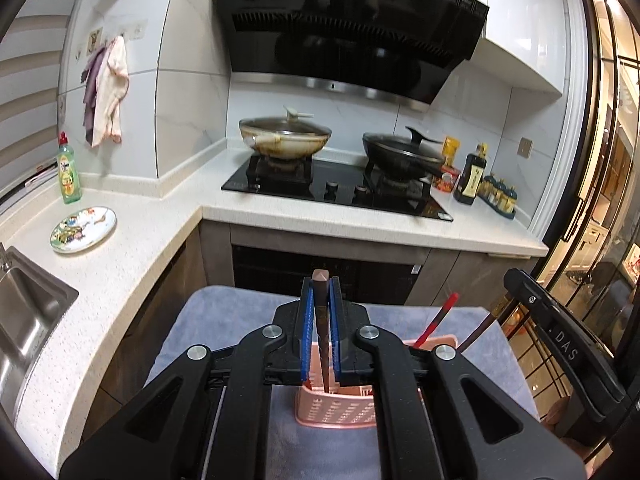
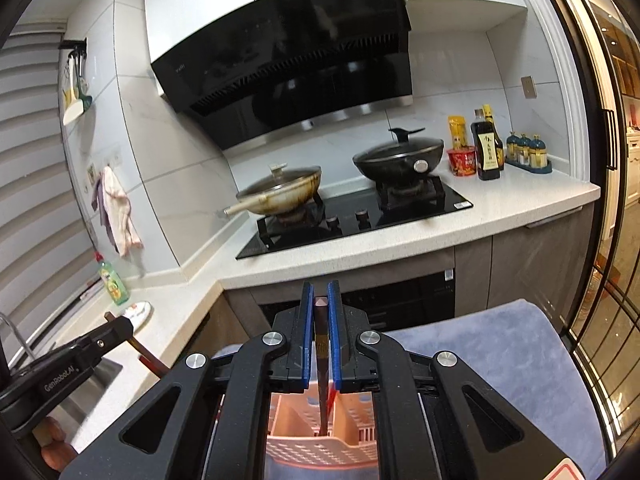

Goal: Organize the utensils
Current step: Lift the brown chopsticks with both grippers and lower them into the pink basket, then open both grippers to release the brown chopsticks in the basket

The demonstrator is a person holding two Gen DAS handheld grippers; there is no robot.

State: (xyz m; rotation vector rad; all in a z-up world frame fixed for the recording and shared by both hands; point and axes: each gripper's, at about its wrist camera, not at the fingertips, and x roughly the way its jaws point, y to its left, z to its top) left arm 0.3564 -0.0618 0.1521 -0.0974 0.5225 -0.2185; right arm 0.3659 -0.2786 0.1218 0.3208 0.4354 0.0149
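Note:
My left gripper [image 1: 320, 286] is shut on a dark brown chopstick [image 1: 321, 320] held upright, its tip down inside a pink slotted utensil basket [image 1: 334, 414] on a grey-blue cloth [image 1: 224, 312]. A red chopstick [image 1: 436, 320] and another brown one [image 1: 478, 332] stand in the basket's right side. My right gripper [image 2: 320, 292] is shut on a second dark brown chopstick [image 2: 321, 356], also upright with its tip in the pink basket [image 2: 320, 448]. The right gripper's body shows at the left wrist view's right edge; the left gripper shows at the lower left of the right wrist view.
A white L-shaped counter [image 1: 132, 264] carries a patterned plate [image 1: 83, 229], a green dish soap bottle [image 1: 69, 172] and a steel sink [image 1: 28, 312]. A black hob [image 1: 336, 194] holds two lidded woks. Sauce bottles [image 2: 486, 148] stand on the right.

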